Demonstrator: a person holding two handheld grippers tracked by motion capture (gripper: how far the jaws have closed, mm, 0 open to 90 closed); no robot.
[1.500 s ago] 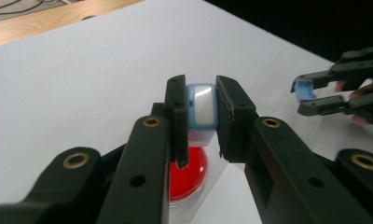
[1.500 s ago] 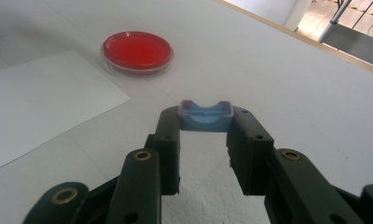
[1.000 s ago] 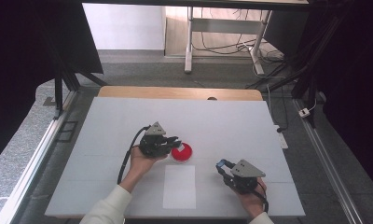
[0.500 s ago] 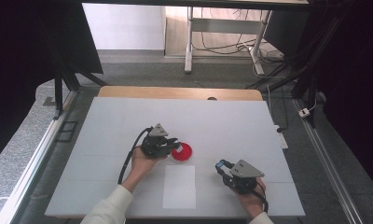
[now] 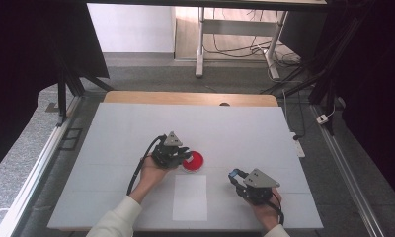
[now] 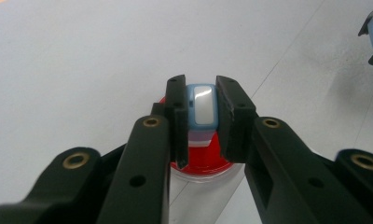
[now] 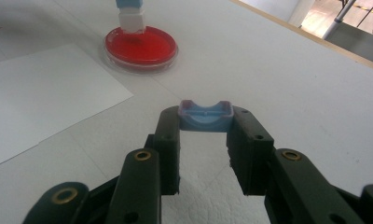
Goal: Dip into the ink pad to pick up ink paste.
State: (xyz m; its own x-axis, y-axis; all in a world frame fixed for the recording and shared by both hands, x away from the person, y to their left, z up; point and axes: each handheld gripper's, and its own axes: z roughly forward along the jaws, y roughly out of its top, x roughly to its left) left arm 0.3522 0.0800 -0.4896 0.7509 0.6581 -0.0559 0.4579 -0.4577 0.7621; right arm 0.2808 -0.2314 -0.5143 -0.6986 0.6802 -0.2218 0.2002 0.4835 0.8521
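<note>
My left gripper [image 5: 184,154] is shut on a small blue-and-white block [image 6: 201,105], held upright over a round red dish [image 5: 193,162] in the middle of the table. In the right gripper view the block [image 7: 130,14] has its white lower end down on the red surface of the dish [image 7: 140,46], near the far rim. My right gripper [image 5: 234,176] rests low at the front right, shut on a small blue cap-like piece [image 7: 206,115] with a curved notch. In the left gripper view the dish [image 6: 203,163] lies under the jaws.
A white sheet of paper [image 5: 189,197] lies flat between the two hands, just in front of the dish. The white table [image 5: 245,128] has a wooden strip along its far edge. Metal frame legs and cables stand beyond and beside it.
</note>
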